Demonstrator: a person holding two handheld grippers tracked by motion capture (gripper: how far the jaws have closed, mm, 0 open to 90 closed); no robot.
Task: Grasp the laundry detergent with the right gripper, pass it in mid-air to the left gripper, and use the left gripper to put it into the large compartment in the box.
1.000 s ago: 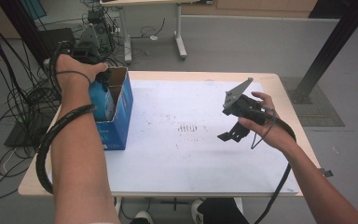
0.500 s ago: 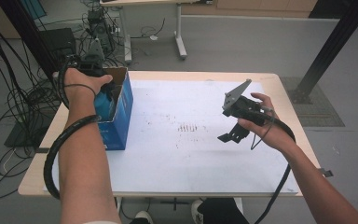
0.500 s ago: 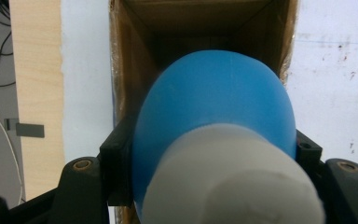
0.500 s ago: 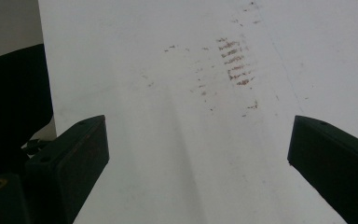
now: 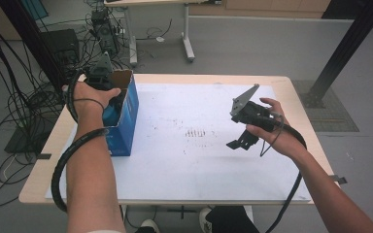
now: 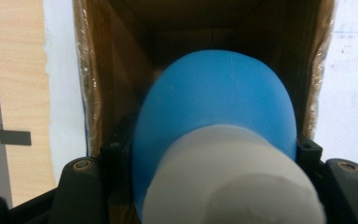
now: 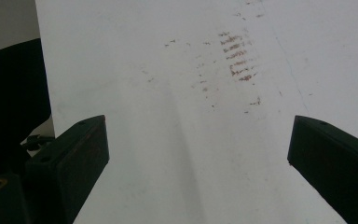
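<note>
A blue bottle [image 6: 214, 107] with a white cap [image 6: 228, 186] sits between the jaws of my left gripper [image 6: 209, 147], which is shut on it. The bottle points down into the brown inside of an open blue cardboard box [image 5: 127, 116] at the table's left side. In the high view my left gripper [image 5: 102, 80] is at the box's open top, with the hand over it and the jaw tips hidden inside. Over the right half of the white sheet, my right gripper [image 5: 239, 142] hangs open, nothing between its jaws in the right gripper view [image 7: 198, 140].
A white sheet [image 5: 199, 170] covers the wooden table [image 5: 43, 170], with a patch of brown marks [image 5: 196, 132] near its middle. Cables and equipment lie on the floor to the left. A black post [image 5: 345, 48] stands off the far right corner.
My left hand has come down with the blue bottle, from above the box to its open top. The right gripper has stayed where it was.
</note>
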